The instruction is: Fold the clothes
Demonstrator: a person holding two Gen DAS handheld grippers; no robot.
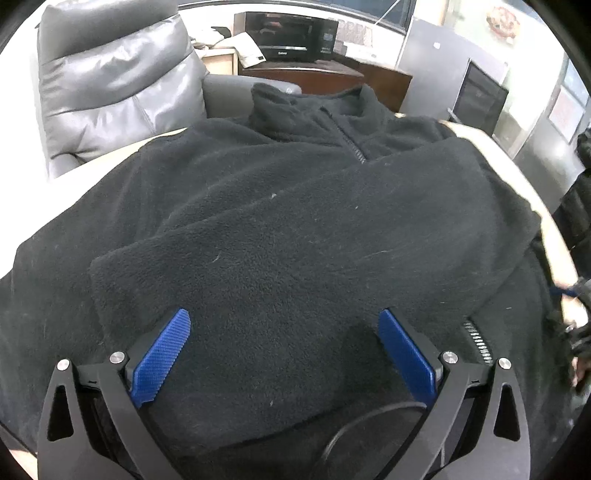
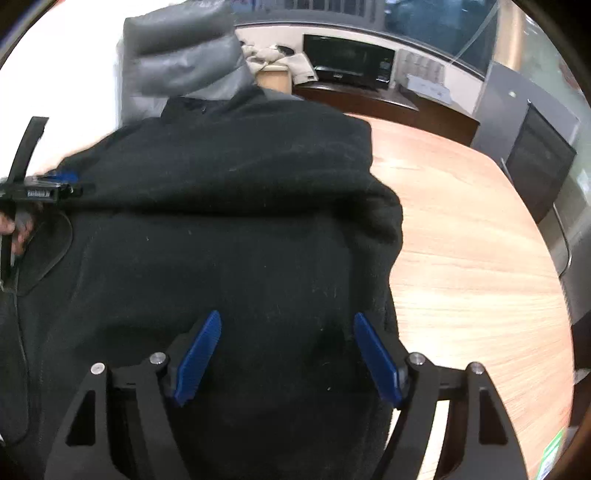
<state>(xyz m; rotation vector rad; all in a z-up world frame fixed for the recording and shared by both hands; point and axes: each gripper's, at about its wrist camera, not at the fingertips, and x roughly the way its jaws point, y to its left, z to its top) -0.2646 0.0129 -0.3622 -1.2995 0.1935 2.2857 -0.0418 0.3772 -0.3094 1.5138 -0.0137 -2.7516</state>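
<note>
The fleece [image 1: 295, 221] is spread on the table [image 2: 461, 221], a sleeve folded across it. Both grippers [image 1: 282, 328] [image 2: 288, 328] are held apart above the fleece, gripping nothing. Thick pile could be pinched in double layers, dragging the sleeve loose.

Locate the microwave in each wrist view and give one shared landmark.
Left wrist: the black microwave sits top centre on a dark wooden cabinet, beyond the fleece collar.
Right wrist: the microwave is top, right of centre.
Shared landmark: the grey leather chair, left of the microwave in both.
</note>
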